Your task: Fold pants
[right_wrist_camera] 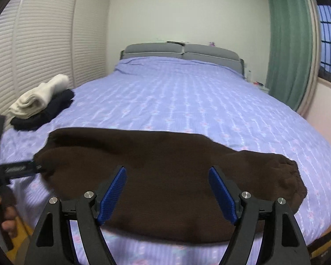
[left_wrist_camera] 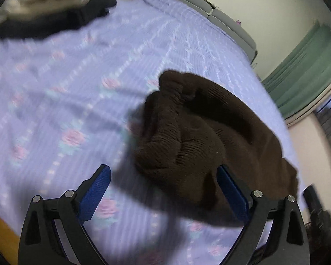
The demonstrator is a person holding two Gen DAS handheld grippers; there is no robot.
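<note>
Dark brown knit pants (right_wrist_camera: 165, 167) lie folded in a wide band across the near part of the lilac bedspread (right_wrist_camera: 187, 92). My right gripper (right_wrist_camera: 167, 187) is open and empty, hovering over the middle of the pants. My left gripper (left_wrist_camera: 163, 185) is open, its fingers either side of the bunched left end of the pants (left_wrist_camera: 200, 137). In the right wrist view the left gripper (right_wrist_camera: 36, 168) shows at the pants' left edge, touching the cloth. The left wrist view is blurred.
A stack of folded clothes, cream (right_wrist_camera: 42, 95) on top of black (right_wrist_camera: 46, 112), sits at the bed's left edge, also in the left wrist view (left_wrist_camera: 50, 11). Grey headboard (right_wrist_camera: 183, 52) at the far end, louvred closet doors left, green curtain (right_wrist_camera: 289, 44) right.
</note>
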